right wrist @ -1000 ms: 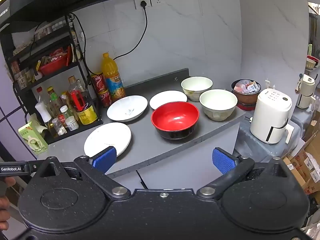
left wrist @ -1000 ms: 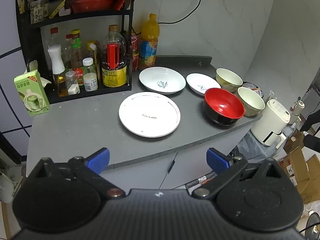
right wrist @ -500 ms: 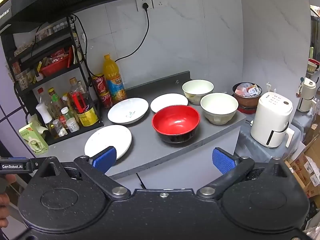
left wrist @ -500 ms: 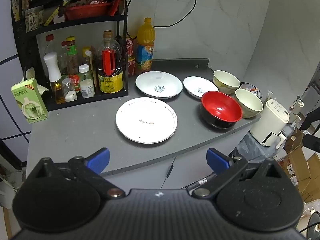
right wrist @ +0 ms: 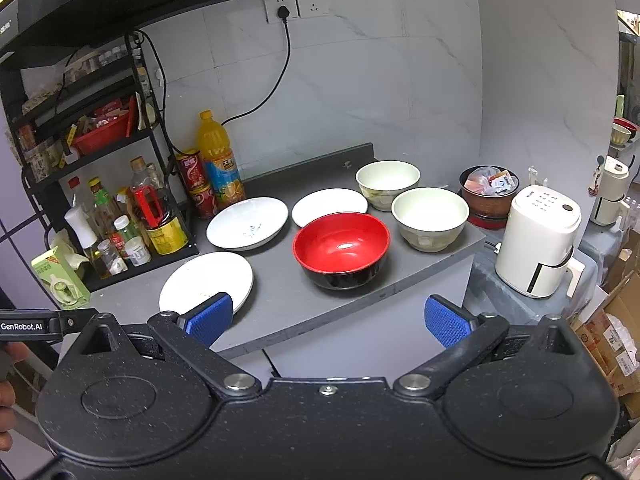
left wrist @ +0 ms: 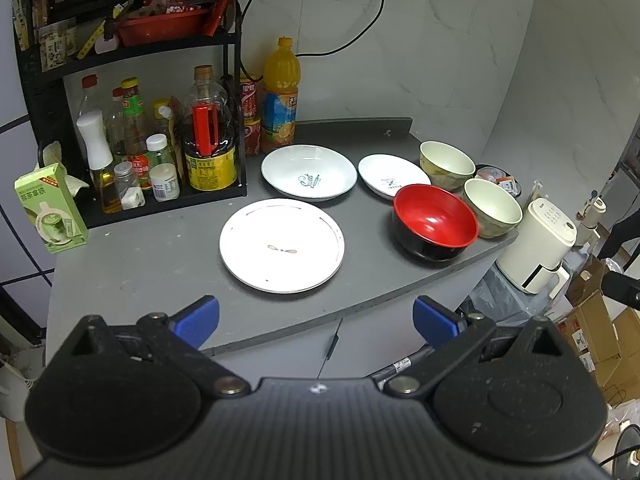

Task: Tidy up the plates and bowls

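Note:
On the grey counter [left wrist: 160, 264] lie a flat white plate [left wrist: 282, 245] in front, a deep white plate [left wrist: 309, 172] behind it and a small white plate [left wrist: 394, 176] to its right. A red and black bowl [left wrist: 435, 220] and two cream bowls [left wrist: 446, 163] [left wrist: 493, 207] stand at the right end. The same dishes show in the right wrist view: flat plate [right wrist: 206, 282], red bowl [right wrist: 341, 247], cream bowls [right wrist: 387, 184] [right wrist: 430, 218]. My left gripper [left wrist: 316, 318] and right gripper [right wrist: 328, 318] are open and empty, held off the counter's front edge.
A black rack [left wrist: 132, 128] of bottles and jars stands at the back left, with an orange juice bottle [left wrist: 280, 96] beside it and a green carton [left wrist: 50, 212] at the far left. A white appliance [right wrist: 538, 240] and cardboard boxes [right wrist: 616, 332] sit below right of the counter.
Both grippers have drawn slightly back and up from the counter, so the dishes look a little smaller. Nothing on the counter has moved.

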Available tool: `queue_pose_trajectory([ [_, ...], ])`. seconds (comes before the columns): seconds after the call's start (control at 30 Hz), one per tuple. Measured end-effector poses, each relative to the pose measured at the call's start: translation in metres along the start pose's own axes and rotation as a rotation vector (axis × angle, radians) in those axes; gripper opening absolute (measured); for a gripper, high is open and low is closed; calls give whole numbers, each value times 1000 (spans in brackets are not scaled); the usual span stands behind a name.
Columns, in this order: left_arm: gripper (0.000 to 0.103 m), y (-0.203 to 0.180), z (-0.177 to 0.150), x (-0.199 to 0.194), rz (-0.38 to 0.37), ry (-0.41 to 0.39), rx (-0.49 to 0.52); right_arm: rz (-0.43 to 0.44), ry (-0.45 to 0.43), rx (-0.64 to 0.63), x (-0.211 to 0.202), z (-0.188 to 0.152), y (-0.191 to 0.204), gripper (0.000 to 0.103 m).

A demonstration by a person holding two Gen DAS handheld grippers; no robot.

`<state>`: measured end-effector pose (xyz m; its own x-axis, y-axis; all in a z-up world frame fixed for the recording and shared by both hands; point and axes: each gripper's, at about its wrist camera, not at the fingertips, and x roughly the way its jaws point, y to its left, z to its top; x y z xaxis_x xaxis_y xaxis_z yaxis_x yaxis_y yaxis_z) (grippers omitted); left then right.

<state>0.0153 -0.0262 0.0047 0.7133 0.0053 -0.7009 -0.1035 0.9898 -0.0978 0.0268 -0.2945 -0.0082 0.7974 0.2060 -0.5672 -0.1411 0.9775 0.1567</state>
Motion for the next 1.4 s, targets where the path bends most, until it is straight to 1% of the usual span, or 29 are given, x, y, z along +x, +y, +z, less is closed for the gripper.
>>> queue_pose_trajectory([
  [0.47,102,-4,4,-2,-11,-2,-3,-31,-14,2,-4,-1,-6,103],
  [0.93,102,-8,1,-9,-16,-2,-4,-57,-9,1,-8,-5,-8,103],
  [1.4,102,-8,4,-9,-18,1,-17,-53,-1,-6,-11,-9,-13,103],
])
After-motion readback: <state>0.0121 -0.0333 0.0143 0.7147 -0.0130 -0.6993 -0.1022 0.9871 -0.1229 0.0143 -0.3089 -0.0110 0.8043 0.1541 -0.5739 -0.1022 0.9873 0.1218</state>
